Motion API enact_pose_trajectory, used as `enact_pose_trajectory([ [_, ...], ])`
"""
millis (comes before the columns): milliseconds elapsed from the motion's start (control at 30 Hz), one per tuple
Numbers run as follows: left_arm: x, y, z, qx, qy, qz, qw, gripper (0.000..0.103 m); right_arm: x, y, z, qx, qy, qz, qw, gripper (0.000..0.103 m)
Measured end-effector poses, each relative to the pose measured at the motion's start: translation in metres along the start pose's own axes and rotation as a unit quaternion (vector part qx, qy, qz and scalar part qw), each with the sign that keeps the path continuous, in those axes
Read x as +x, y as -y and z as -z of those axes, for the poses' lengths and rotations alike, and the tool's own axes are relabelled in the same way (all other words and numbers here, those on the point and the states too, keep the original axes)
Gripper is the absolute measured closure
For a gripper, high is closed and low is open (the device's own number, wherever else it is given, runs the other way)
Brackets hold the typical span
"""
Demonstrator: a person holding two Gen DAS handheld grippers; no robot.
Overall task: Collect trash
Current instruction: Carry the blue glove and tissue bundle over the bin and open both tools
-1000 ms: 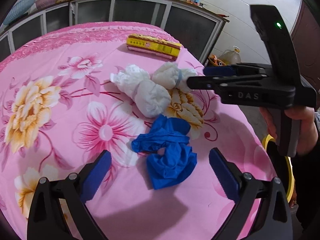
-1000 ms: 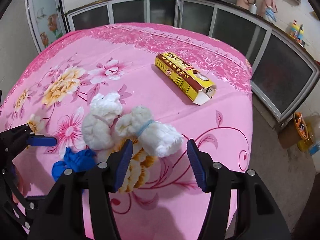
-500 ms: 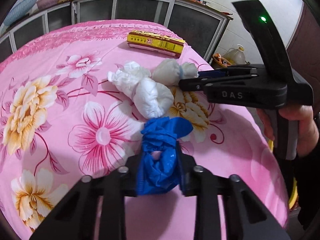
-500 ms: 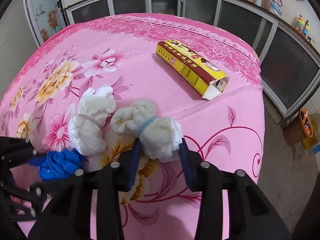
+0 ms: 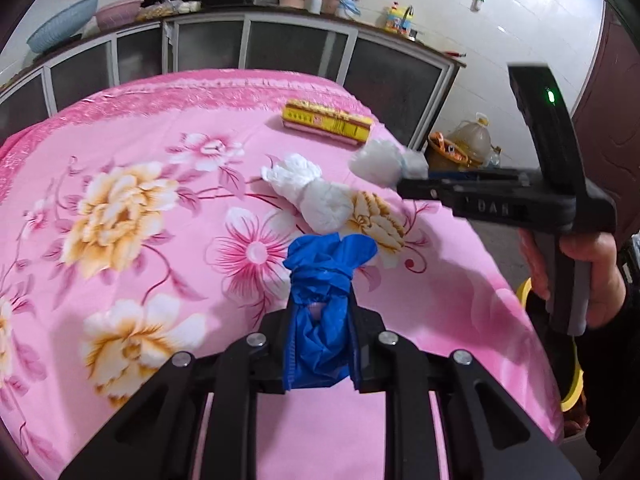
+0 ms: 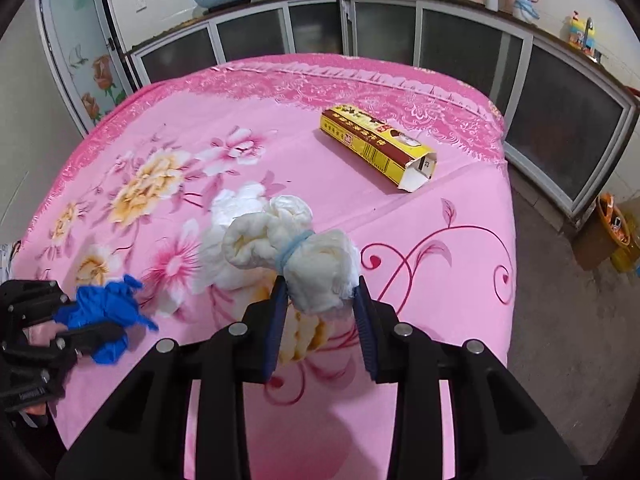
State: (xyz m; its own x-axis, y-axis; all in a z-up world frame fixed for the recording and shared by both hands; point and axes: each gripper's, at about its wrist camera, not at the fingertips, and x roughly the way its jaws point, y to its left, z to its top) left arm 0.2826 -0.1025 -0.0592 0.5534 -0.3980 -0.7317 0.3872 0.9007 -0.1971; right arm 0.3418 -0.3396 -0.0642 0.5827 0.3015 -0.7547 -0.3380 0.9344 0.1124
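My left gripper (image 5: 322, 320) is shut on a crumpled blue glove (image 5: 322, 276) and holds it just above the pink flowered tablecloth (image 5: 120, 248). My right gripper (image 6: 322, 300) is shut on a white cloth bundle tied with a blue band (image 6: 296, 248) and has it lifted off the cloth; it also shows in the left wrist view (image 5: 380, 164). A second white bundle (image 5: 316, 196) lies on the table between them. A yellow and red carton (image 6: 376, 144) lies further back, open at its right end.
The table's right edge drops to a concrete floor (image 6: 560, 320). A yellow-rimmed bin (image 5: 572, 380) sits below that edge by the person's hand. Glass-fronted cabinets (image 6: 440, 40) run behind the table. An orange container (image 6: 612, 220) stands on the floor.
Both grippers closed, the left on the blue glove and the right on the banded white bundle. Both then rose, lifting their loads off the tablecloth.
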Motion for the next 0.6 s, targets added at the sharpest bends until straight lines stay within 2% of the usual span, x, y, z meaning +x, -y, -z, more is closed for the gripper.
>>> enact_pose_trajectory([
  [200, -0.029, 0.006, 0.004, 0.017, 0.026, -0.023, 0.9993, 0.085, -0.031, -0.010, 0.021, 0.012, 0.013, -0.002, 1.000, 0.071],
  [600, -0.078, 0.048, 0.016, 0.057, 0.058, -0.013, 0.9966, 0.085, -0.084, -0.008, 0.083, 0.074, 0.033, 0.000, 0.997, 0.071],
])
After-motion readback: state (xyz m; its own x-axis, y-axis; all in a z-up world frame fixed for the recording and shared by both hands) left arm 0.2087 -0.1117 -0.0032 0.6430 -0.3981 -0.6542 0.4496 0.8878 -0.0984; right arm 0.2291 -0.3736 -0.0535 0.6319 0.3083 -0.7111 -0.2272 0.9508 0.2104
